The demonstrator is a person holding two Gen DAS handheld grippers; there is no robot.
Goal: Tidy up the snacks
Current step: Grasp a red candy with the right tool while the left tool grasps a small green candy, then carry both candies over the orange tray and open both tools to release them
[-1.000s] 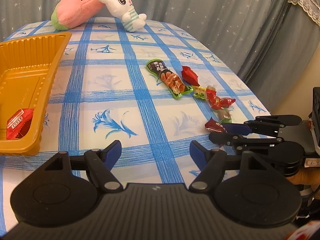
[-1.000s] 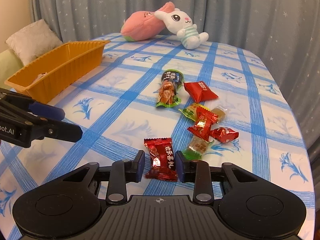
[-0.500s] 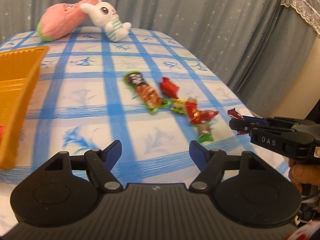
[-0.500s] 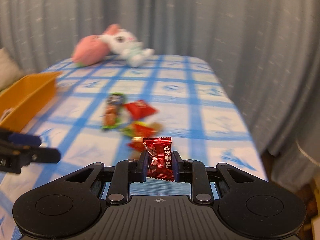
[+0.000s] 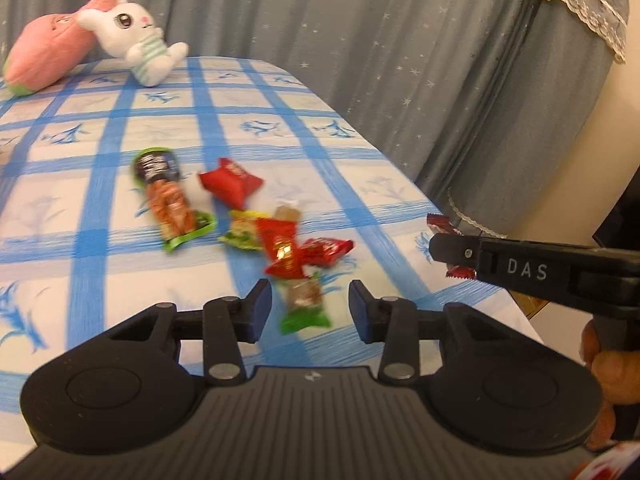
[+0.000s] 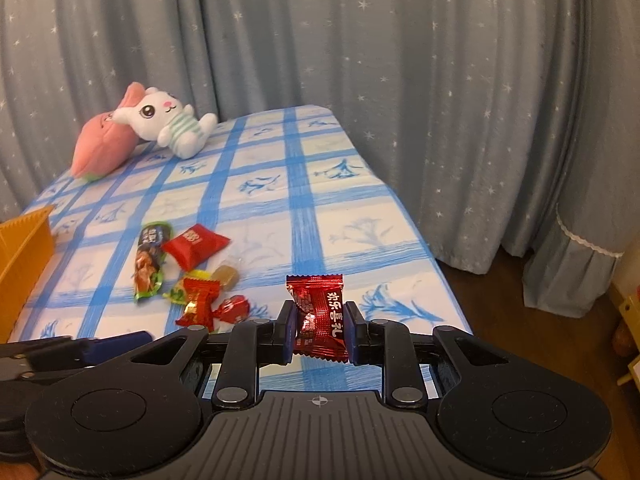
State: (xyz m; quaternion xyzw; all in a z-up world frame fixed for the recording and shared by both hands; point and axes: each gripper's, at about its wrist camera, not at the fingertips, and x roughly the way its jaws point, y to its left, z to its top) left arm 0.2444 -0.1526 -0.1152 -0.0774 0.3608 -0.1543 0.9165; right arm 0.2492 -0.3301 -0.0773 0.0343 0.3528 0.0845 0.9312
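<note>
The desk (image 6: 304,216) wears a matt woven cloth in blue and white check. The red candy (image 6: 319,318) has a glossy, crinkled foil-like wrapper, as do the loose sweets (image 5: 280,240) and the shiny sausage packet (image 5: 168,200). The right gripper (image 6: 319,332) and left gripper (image 5: 310,310) are matt black plastic, ribbed on top, with small bright metal pins. The bunny (image 6: 168,124) is soft plush; the curtain (image 6: 400,60) is dull cloth; the tray (image 6: 24,248) is smooth orange plastic.

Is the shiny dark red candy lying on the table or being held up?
Held up. The right tongs are shut on the dark red candy, pads pressing both its sides, with the blue-checked table below it.
</note>
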